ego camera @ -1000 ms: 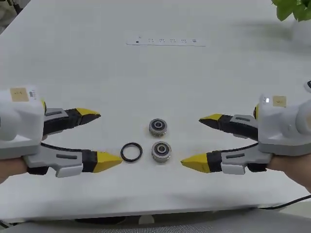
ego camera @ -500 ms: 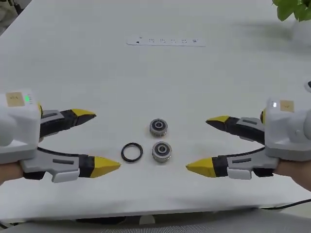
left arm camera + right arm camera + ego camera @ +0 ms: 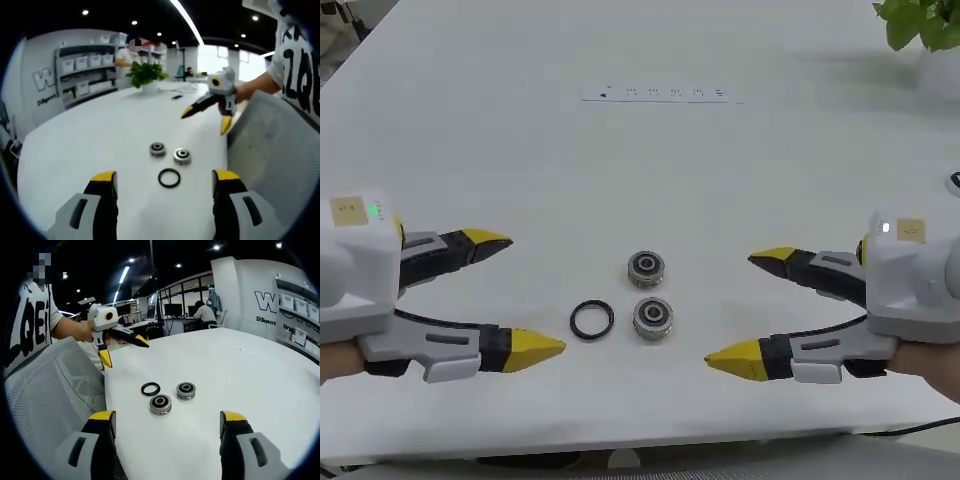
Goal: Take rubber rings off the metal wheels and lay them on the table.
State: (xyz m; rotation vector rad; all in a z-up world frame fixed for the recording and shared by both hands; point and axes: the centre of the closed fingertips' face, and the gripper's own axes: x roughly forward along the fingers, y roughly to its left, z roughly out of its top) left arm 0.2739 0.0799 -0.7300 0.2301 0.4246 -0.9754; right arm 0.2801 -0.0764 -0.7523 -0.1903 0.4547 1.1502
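**Grippers.** Your left gripper (image 3: 532, 293) hangs over the left of the table (image 3: 620, 170). Its yellow-tipped jaws are spread wide and hold nothing. Your right gripper (image 3: 730, 310) faces it from the right, its jaws just as wide apart and empty. Neither touches any part.

**Parts.** The task's things lie between the two grippers, well apart from both.
- A loose black rubber ring (image 3: 591, 321) lies flat on the table.
- The near wheel (image 3: 652, 316) sits just right of the ring, not touching it.
- The far wheel (image 3: 646, 266) sits just behind the near wheel, with a small gap between them.
- You cannot tell whether either wheel carries a ring on its rim.

**Views compared.**
- The head view shows a white power strip (image 3: 660, 94) far out on the table and a plant (image 3: 920, 20) at the far right corner.
- The left gripper view looks along the tabletop. The ring lies nearest, between its own jaw tips, with the wheels beyond it. The right gripper is raised over the table's near edge. Shelves (image 3: 85, 70) line the wall behind.
- The right gripper view shows the same row from the other side, with a wheel nearest and the ring beyond. The left gripper is held above the near edge. A mesh chair back (image 3: 50, 390) stands just beside that edge.

**Room.** The table's near edge runs close below both grippers. Bare tabletop spreads to the left and right of the parts, and on the far side it reaches as far as the power strip.
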